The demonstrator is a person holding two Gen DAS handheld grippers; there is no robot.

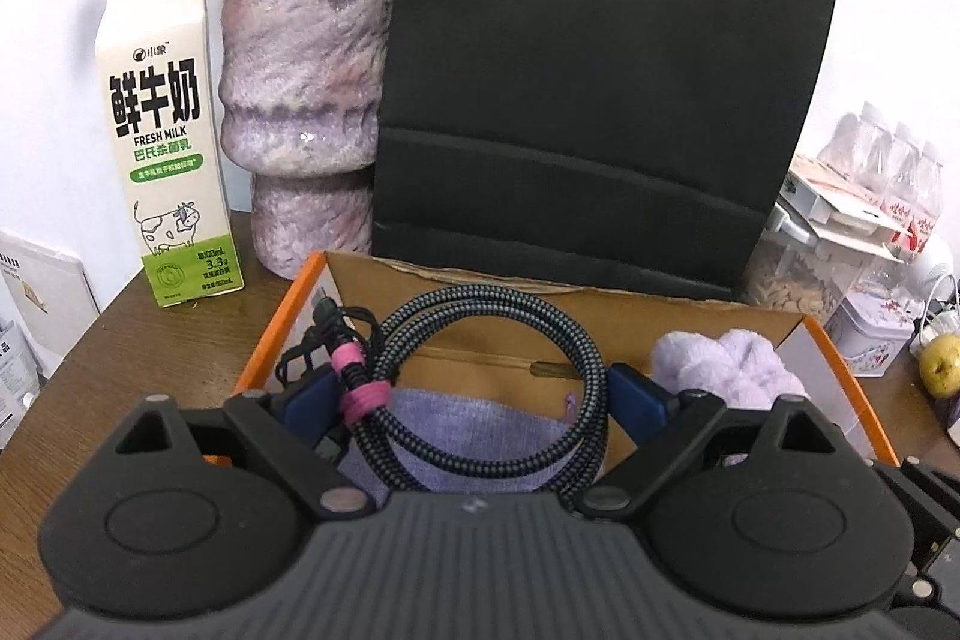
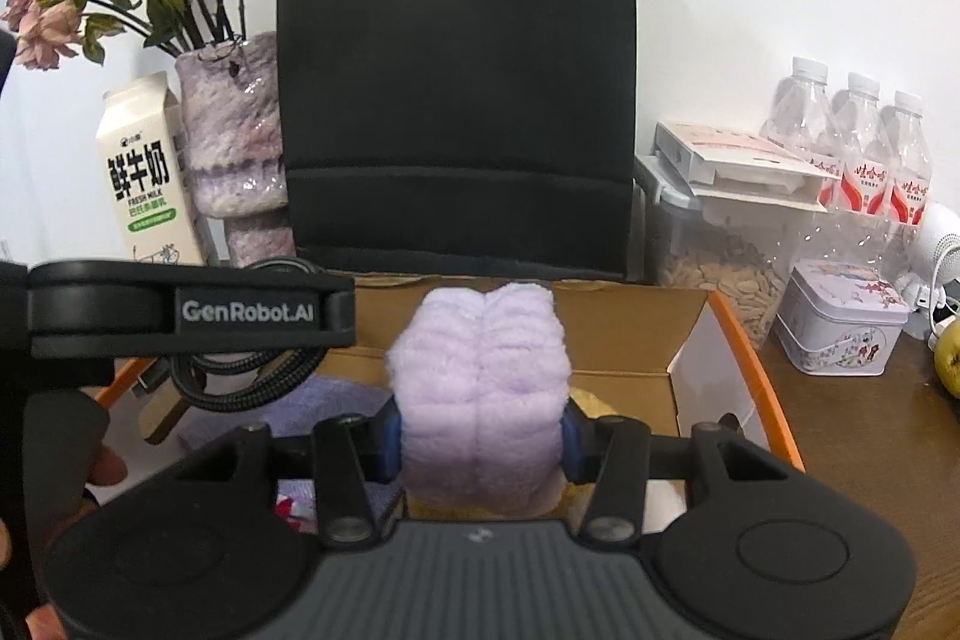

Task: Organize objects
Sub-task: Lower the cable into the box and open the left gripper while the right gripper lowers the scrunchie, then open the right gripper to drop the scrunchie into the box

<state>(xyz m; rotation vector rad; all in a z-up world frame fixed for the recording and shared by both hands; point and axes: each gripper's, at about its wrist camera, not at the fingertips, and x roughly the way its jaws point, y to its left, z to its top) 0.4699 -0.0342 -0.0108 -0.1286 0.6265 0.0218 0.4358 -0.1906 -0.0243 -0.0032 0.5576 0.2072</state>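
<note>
A: Left wrist view first. What does the left gripper (image 1: 477,394) have?

B: A coiled braided cable (image 1: 480,334), bound with a pink tie (image 1: 360,388). The coil stands between the two blue pads (image 1: 636,400), which are spread wide. The left pad touches the bundle at the tie; the right pad sits at the coil's outer edge. Whether they press on it, I cannot tell.

A: Where is the cable?

B: Over the open cardboard box (image 1: 660,316) with orange edges. A lilac knitted cloth (image 1: 480,436) lies on the box floor under the coil. A fluffy lilac towel (image 1: 732,364) shows at the right of the box.

A: Behind the box?

B: A black paper bag (image 1: 600,70), a mottled purple vase (image 1: 300,100) with dried flowers, and a milk carton (image 1: 165,142), all on a brown table (image 1: 120,352).

A: Right wrist view.

B: The right gripper (image 2: 480,439) is closed on the folded towel (image 2: 480,376); both blue pads (image 2: 573,445) press into its sides. The towel is held upright above the box (image 2: 690,340), right of the middle. The left gripper's body crosses the left side, the cable (image 2: 252,376) hanging below it.

A: Other items?

B: Three water bottles (image 2: 864,142), a clear jar of seeds (image 2: 720,280), a small tin (image 2: 840,322), a pear (image 2: 951,364) at the right edge.
</note>
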